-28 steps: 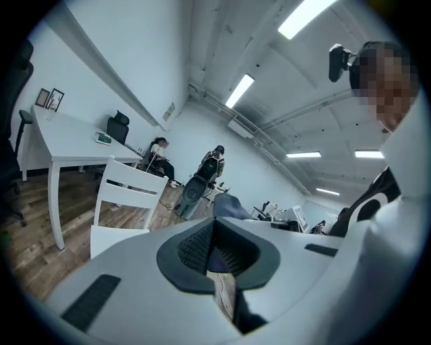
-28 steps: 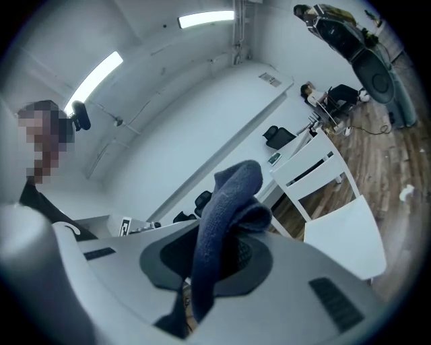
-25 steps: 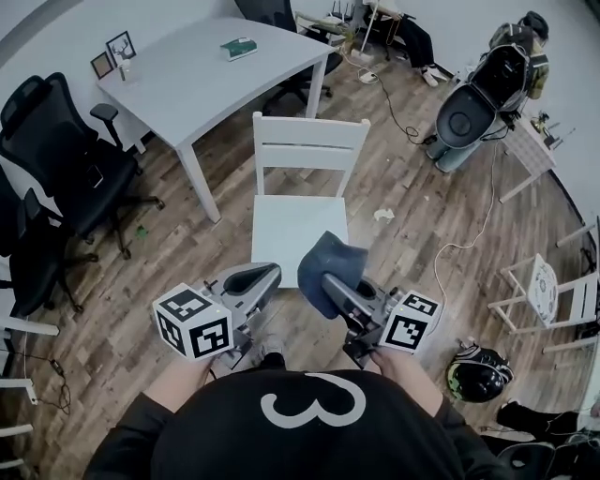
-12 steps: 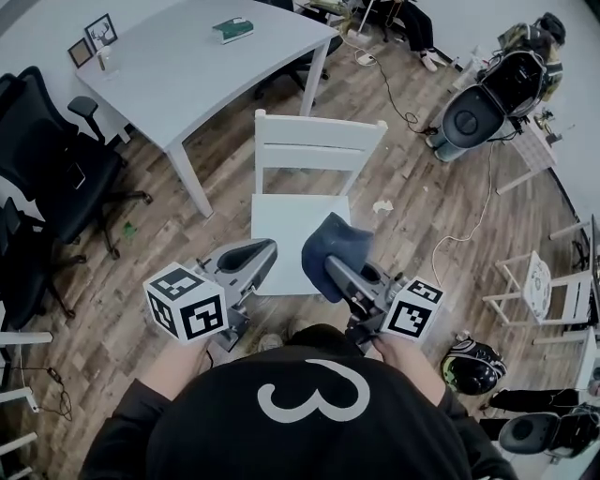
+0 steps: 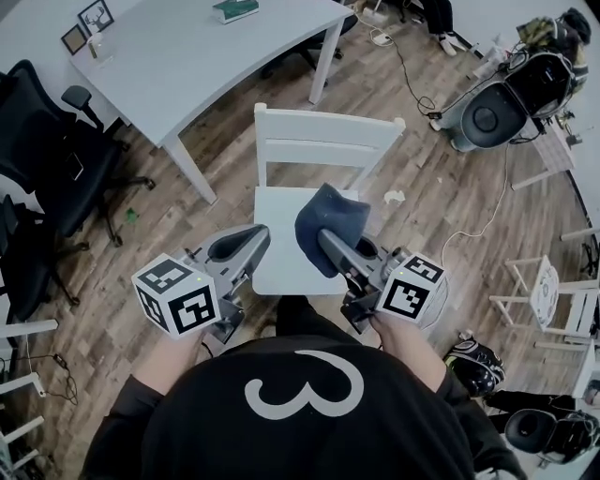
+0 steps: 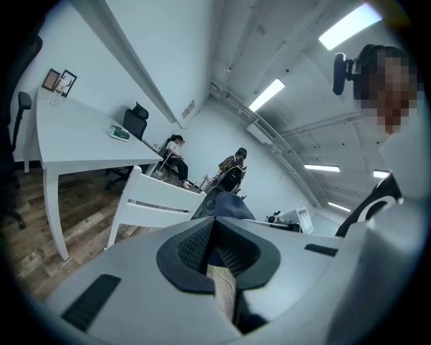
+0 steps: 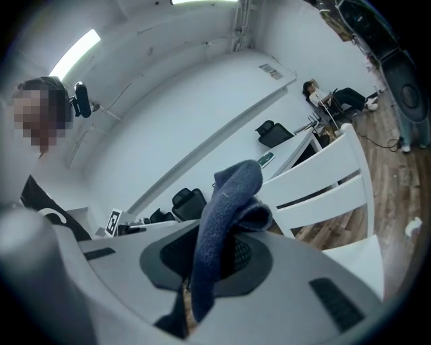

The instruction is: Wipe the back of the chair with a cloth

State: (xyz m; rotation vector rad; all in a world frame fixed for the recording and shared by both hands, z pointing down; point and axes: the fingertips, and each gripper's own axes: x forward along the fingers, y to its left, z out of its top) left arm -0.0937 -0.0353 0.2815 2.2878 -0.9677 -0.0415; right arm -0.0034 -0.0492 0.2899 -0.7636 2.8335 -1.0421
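A white wooden chair [image 5: 302,155] stands in front of me, its slatted back [image 7: 323,182] on the far side and its seat [image 5: 281,267] toward me. My right gripper [image 5: 323,242] is shut on a dark blue cloth [image 5: 328,225], which bunches above the seat, short of the chair back. The cloth [image 7: 225,215] rises from between the jaws in the right gripper view. My left gripper [image 5: 234,246] hovers over the seat's left edge, shut and with nothing in it. The chair back [image 6: 151,202] and the cloth [image 6: 232,205] lie beyond it in the left gripper view.
A white table [image 5: 202,61] stands behind the chair with a green book [image 5: 234,9] and small frames [image 5: 84,28]. Black office chairs [image 5: 47,178] sit at the left. A cable [image 5: 469,225], a crumpled scrap [image 5: 394,197], a helmet [image 5: 473,361] and a small white chair [image 5: 548,291] are at the right.
Both grippers and the cloth have moved forward over the chair seat, closer to the chair back. The view has shifted toward the chair.
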